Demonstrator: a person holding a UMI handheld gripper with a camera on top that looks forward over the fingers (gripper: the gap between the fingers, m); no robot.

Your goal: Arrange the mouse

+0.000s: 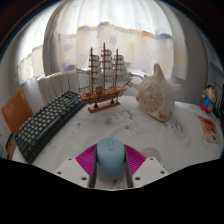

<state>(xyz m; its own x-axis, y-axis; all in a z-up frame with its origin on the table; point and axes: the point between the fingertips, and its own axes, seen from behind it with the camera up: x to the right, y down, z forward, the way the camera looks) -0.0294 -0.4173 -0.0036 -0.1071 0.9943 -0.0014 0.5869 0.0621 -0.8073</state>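
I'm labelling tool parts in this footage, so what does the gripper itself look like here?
The gripper shows two pale grey fingers, each lined on its inner face with a magenta pad that fans outward in a wedge shape. No cables, markings, sleeve or hand are visible in this view.

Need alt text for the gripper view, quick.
A light blue mouse sits between the tongs, whose pink pads flank it, above a white table. Beyond stand a model ship, a dark keyboard at its left and a pale shell-like ornament at its right.
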